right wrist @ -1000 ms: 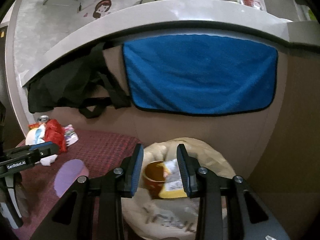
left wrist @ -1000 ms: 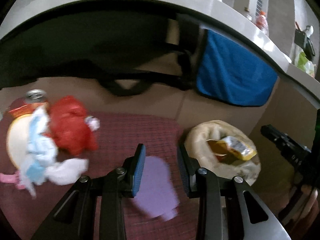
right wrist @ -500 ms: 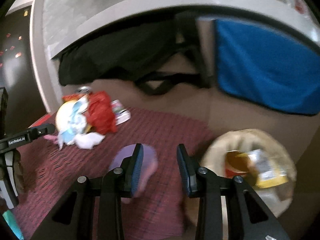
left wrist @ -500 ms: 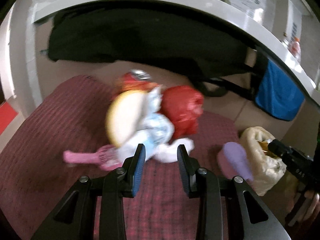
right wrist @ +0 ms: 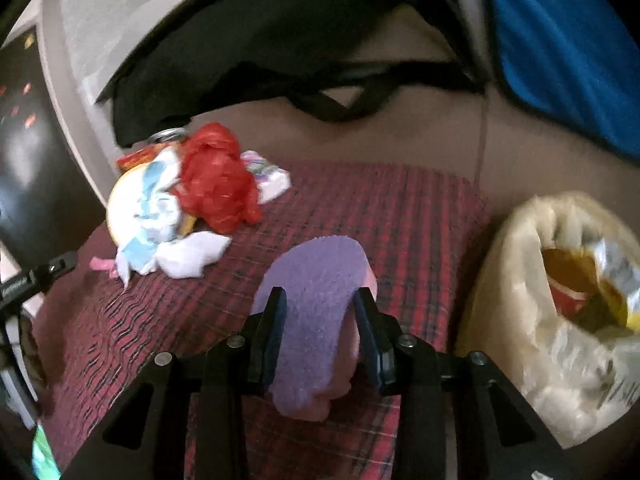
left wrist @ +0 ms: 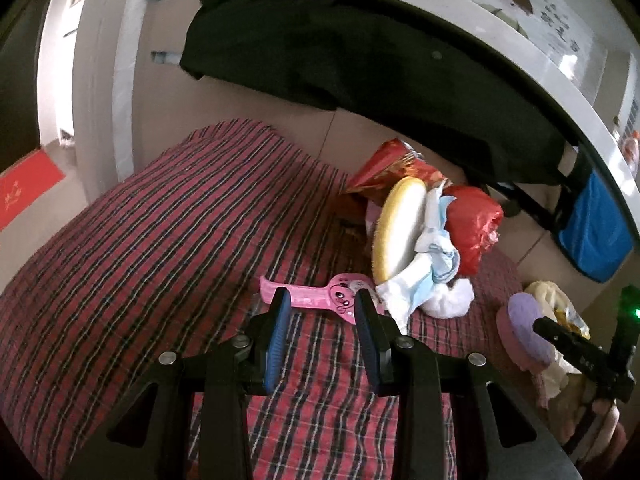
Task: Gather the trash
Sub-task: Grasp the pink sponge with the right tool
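Left wrist: left gripper (left wrist: 322, 318) jaws apart over pink wrapper (left wrist: 320, 300); right gripper (right wrist: 318, 314) apart, straddling purple slipper (right wrist: 316, 300)

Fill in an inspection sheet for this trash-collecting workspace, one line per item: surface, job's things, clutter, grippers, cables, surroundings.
Surface: red plaid cloth, rumpled.
Job's things: trash pile of red plastic bag, crumpled tissues, can and wrappers; pale trash bag open, wrappers inside.
Clutter: purple slipper; pink tag.
Grippers: left hand-held gripper open over the pink tag; right hand-held gripper astride the slipper, contact unclear.
Cables: nothing seen.
Surroundings: black bag and blue towel hanging from a white ledge.
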Demonstrator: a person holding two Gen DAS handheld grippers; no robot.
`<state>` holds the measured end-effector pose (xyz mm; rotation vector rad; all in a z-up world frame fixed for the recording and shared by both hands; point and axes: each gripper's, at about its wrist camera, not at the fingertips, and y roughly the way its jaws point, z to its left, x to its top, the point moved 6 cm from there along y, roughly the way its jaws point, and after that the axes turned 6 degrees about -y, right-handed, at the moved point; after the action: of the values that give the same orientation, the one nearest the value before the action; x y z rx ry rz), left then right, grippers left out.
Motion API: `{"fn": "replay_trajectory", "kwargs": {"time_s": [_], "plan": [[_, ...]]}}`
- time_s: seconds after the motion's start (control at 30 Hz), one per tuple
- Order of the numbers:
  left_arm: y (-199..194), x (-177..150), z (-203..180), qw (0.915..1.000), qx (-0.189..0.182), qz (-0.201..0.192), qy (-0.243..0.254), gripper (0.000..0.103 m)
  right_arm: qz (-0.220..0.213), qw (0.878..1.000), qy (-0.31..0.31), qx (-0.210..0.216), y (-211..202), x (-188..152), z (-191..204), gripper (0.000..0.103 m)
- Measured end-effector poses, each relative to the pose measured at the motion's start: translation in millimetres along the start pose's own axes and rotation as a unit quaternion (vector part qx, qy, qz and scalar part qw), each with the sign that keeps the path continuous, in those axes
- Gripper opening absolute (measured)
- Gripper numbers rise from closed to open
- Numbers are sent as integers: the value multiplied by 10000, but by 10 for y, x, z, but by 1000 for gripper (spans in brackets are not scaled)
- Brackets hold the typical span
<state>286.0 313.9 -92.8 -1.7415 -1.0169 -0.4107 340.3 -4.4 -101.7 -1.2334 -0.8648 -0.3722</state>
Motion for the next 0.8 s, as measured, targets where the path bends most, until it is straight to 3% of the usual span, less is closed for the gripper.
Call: {"fn": "replay_trajectory", "kwargs": {"time_s": [0.17, 0.3, 0.47, 0.67, 0.8], "plan": [[64, -75, -19, 9998, -169, 81, -93, 34, -221, 9980, -587, 96, -109, 154, 392, 34], [114, -110, -109, 9993, -339, 112, -119, 34, -158, 9949, -984, 177, -87, 184, 670, 33], [137, -143, -198, 9991, -406, 144, -16, 34, -121, 9890, -1469, -143, -68, 169, 839, 32], [138, -160, -235, 9987, -491, 112, 11, 35, -285, 9901, -1291, -473, -165, 213, 728, 36], [163, -196, -245, 9986, -521, 107, -26, 35, -116, 9934, -1063, -412, -48, 187, 667, 37]]}}
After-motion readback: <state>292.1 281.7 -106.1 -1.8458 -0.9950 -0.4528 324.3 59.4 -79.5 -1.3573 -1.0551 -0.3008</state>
